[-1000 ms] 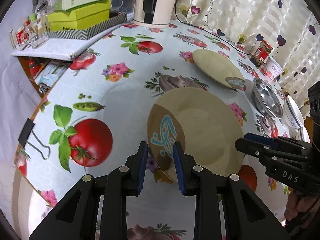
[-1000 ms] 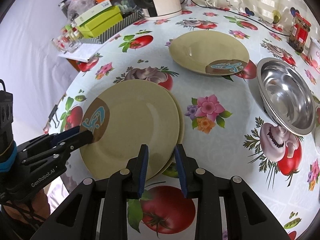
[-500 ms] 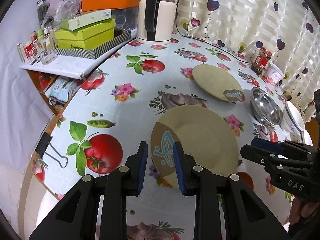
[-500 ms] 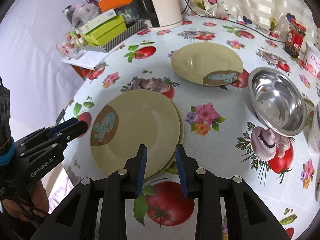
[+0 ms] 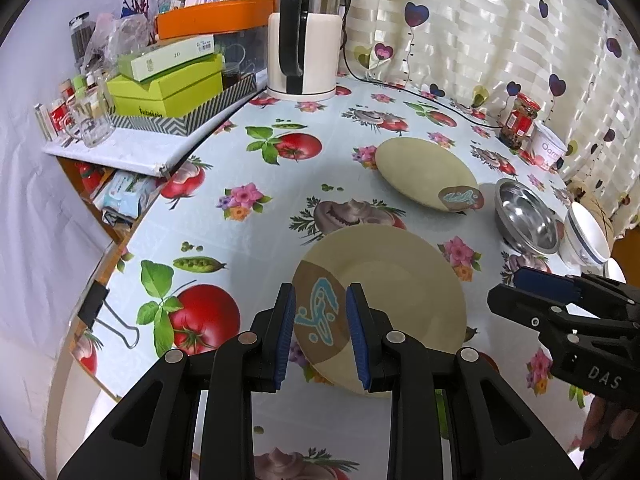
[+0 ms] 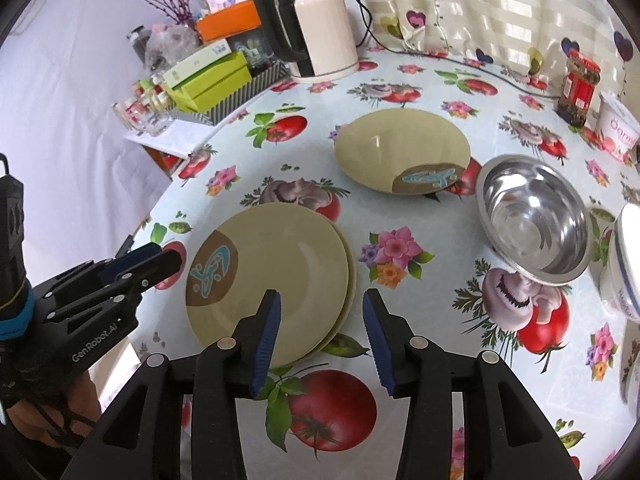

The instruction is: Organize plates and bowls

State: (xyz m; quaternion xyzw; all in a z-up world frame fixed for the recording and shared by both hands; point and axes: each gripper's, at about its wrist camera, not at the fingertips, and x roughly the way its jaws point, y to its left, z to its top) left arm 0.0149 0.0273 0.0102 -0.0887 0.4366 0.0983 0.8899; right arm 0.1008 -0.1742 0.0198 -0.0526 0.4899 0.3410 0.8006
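Two sets of jaws, both empty. The right gripper (image 6: 322, 334) has just been opening its jaws, now moderately wide, with nothing between them, only the near rim of the plate stack (image 6: 276, 280) showing below. The left gripper (image 5: 322, 334) holds its jaws at a narrower gap above the stack's brown patch, pressing on nothing. My read: each gripper took one side of a plate to lower it level, and the release is done.

That stack sits toward the surface's (image 6: 420, 304) near left edge, its top plate a touch off-centre on the one beneath. A single plate (image 6: 402, 150) waits nearer the middle, likely next for the pile. Just to its right sits the steel bowl (image 6: 536, 224), empty, then a white bowl (image 6: 624, 264) at the right edge, contents out of sight.
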